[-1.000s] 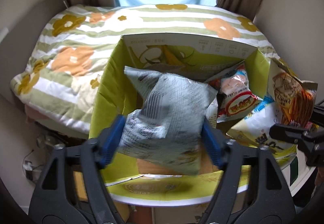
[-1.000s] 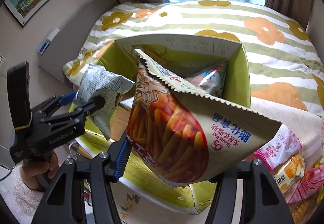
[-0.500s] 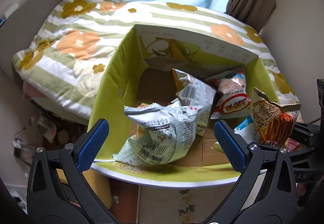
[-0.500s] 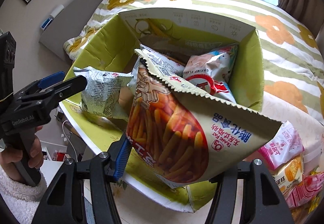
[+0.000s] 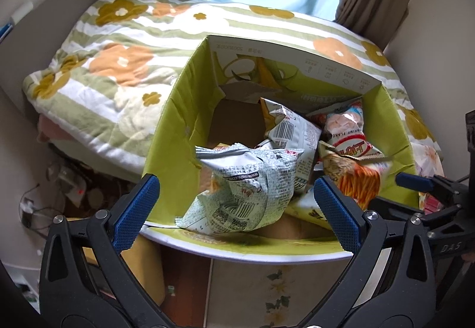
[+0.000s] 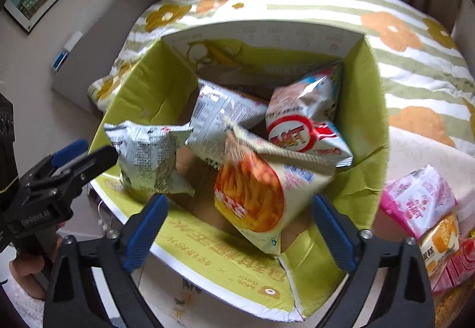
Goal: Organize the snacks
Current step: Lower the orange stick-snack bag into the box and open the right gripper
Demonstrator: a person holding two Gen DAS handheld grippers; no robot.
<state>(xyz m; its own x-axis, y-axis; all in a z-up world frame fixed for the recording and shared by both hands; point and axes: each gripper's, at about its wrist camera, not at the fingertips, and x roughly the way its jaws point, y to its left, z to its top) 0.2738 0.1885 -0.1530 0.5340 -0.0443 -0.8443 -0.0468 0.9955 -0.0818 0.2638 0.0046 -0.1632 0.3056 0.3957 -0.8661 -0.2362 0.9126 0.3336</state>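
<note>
On the left, the left gripper (image 5: 234,209) stands wide open, gripping nothing. Just past its blue pads, a crumpled grey-white snack bag (image 5: 246,185) lies inside the green cardboard box (image 5: 175,132), against its near wall. To the right, the right gripper (image 6: 237,227) has its jaws opening; the orange potato-stick bag (image 6: 255,197) sits between them, untouched (blurred in the picture), over the box floor. Behind it lies a red-and-white shrimp flakes bag (image 6: 302,126). Farthest right, outside the box, are pink snack packets (image 6: 418,203).
</note>
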